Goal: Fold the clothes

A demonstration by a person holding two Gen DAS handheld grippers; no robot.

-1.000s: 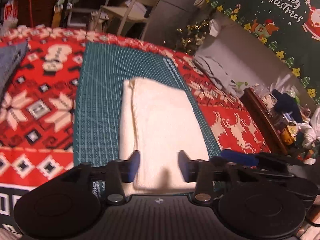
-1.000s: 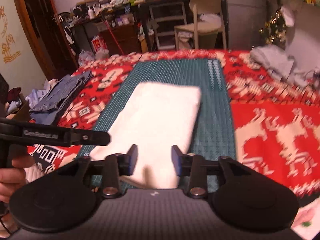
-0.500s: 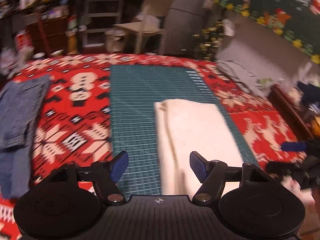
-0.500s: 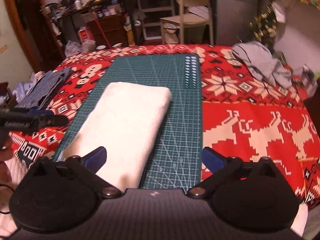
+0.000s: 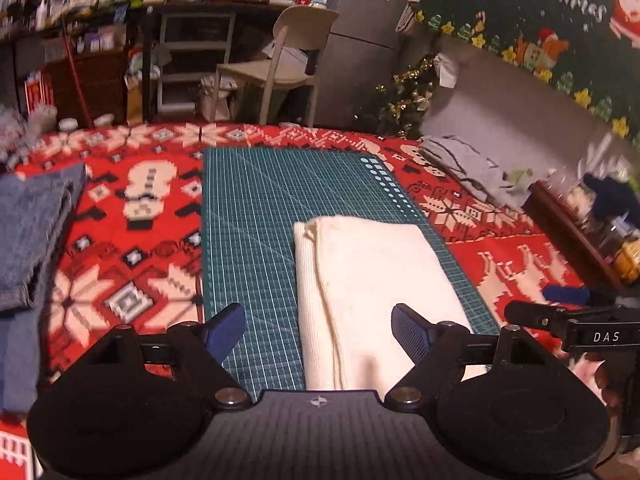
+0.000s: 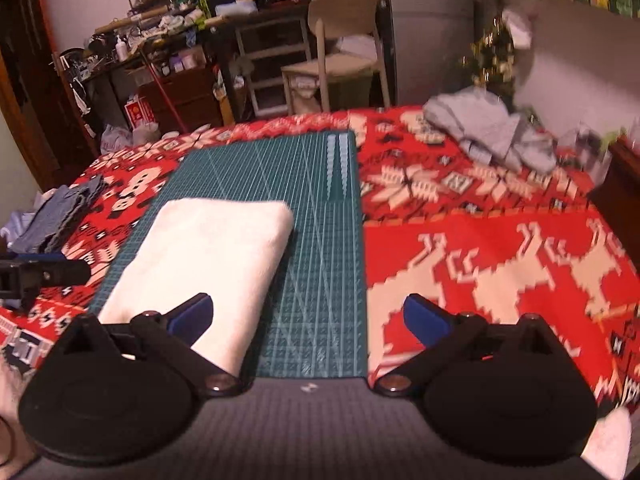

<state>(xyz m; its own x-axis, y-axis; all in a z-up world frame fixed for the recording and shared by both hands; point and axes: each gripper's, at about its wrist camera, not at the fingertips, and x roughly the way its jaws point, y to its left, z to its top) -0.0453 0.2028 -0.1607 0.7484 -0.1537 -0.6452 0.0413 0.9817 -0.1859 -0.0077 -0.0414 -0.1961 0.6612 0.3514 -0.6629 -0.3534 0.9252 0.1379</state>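
A folded white garment (image 5: 376, 280) (image 6: 208, 248) lies lengthwise on the green cutting mat (image 5: 256, 216) (image 6: 316, 240). My left gripper (image 5: 318, 332) hovers over the garment's near left edge, its jaws still opening, and its blue pads do not press the cloth. My right gripper (image 6: 308, 316) stands wide open above the bare mat, just right of the garment, with nothing between its fingers. The right gripper's tip (image 5: 560, 316) shows at the right edge of the left wrist view, and the left gripper's tip (image 6: 44, 272) at the left edge of the right wrist view.
A red patterned blanket (image 5: 128, 248) (image 6: 500, 248) covers the bed. Blue jeans (image 5: 28, 232) (image 6: 56, 216) lie at the left, a grey garment (image 5: 468, 168) (image 6: 492, 132) at the far right. A chair (image 5: 288, 60) and a cluttered desk stand behind.
Both grippers let go of the white garment's near end and opened. The left swung left of it, the right swung right over the mat. The garment now lies flat.
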